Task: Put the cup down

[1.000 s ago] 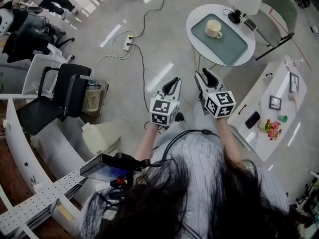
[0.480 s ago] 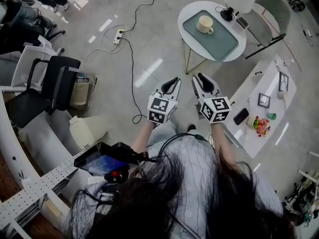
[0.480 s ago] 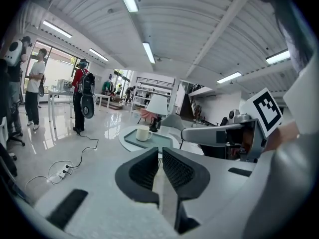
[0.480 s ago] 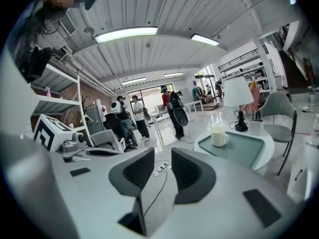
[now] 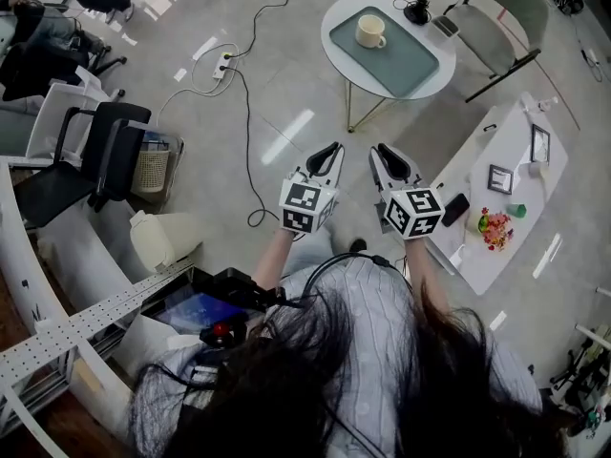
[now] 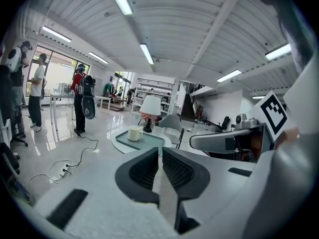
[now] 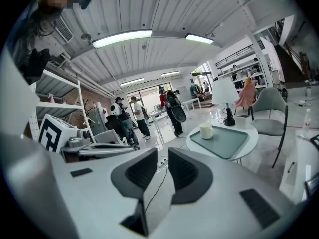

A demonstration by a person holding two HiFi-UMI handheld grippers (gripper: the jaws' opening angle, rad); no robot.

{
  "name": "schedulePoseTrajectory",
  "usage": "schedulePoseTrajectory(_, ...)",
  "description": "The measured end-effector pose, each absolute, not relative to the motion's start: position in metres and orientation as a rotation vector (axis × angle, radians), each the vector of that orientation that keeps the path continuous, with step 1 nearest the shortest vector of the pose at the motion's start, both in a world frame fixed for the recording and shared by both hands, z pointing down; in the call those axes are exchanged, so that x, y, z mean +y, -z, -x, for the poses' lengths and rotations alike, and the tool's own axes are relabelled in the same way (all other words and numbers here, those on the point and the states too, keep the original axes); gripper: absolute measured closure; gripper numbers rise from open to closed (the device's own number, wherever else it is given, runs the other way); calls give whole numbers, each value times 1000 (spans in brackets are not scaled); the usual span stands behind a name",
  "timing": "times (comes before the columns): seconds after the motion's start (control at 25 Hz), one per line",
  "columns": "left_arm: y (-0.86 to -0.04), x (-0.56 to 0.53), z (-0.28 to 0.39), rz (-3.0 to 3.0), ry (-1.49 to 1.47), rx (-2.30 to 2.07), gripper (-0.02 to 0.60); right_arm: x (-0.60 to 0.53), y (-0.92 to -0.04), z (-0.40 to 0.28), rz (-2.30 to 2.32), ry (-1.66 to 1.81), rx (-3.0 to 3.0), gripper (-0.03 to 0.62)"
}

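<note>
A cream cup stands upright on a green tray on the round white table, with nothing gripping it. It also shows far ahead in the left gripper view as the cup and in the right gripper view as the cup. My left gripper and right gripper hang side by side over the floor, well short of the table. The left gripper is shut and empty. The right gripper has just been closing, and it too is shut on nothing.
A lamp and a grey chair stand by the round table. A low white table at the right carries picture frames and a phone. A cable crosses the floor; a black chair and a waste basket stand left.
The round table with the cup has slid up and left in the head view, farther from both grippers. The two grippers stay side by side in front of the person.
</note>
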State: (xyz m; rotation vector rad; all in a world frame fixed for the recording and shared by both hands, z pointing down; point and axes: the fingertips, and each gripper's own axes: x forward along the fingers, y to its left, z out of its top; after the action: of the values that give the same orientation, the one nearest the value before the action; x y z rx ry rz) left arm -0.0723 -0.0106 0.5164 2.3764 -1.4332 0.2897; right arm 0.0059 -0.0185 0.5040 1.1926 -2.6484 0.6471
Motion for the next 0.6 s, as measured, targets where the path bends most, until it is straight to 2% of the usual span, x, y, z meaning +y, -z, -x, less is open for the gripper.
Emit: schedulePoseTrajectory(0.6,-504,69,22,-2312,-285,-1594,545,64,-492,-53,-1001,-562,-2742,517)
